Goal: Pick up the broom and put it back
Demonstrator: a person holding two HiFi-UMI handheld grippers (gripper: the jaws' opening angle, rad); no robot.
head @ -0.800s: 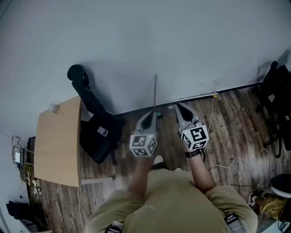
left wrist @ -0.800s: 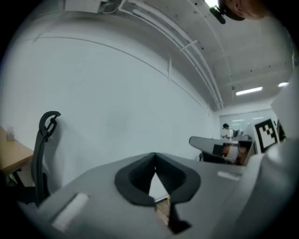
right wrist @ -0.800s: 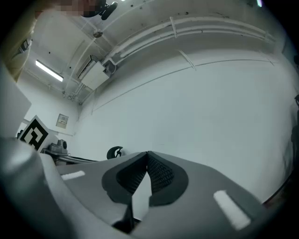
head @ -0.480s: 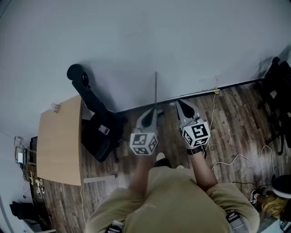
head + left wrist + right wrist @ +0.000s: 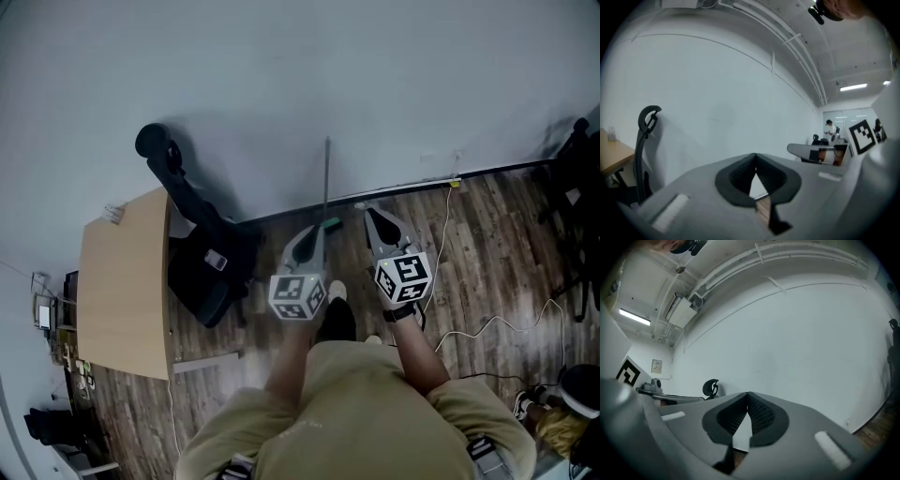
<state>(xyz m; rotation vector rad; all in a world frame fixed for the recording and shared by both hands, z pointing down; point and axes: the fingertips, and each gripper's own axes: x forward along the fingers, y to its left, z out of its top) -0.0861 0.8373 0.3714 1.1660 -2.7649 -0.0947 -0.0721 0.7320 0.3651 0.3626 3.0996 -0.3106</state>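
The broom (image 5: 326, 183) stands upright against the white wall (image 5: 281, 75), its thin handle rising straight up the wall and its lower end, where a small green part shows, meeting the dark skirting at the edge of the wooden floor (image 5: 487, 234). In the head view the left gripper (image 5: 311, 236) is held out roughly level in front of the person, and its tip lies just beside the bottom of the handle, slightly to the left of it; from that view I cannot tell whether they touch. The right gripper (image 5: 374, 217) is held level as well, to the right of the broom and a little apart from it, so the handle's foot sits between the two tips. In the left gripper view the jaws are closed tip to tip with nothing between them, only bare wall beyond. The right gripper view shows the same: jaws pressed together and empty, facing the wall. A pale wooden desk (image 5: 122, 281) stands at the left, with a black office chair (image 5: 202, 262) between it and the broom. A white cable (image 5: 441, 234) runs from the skirting across the floor at the right.
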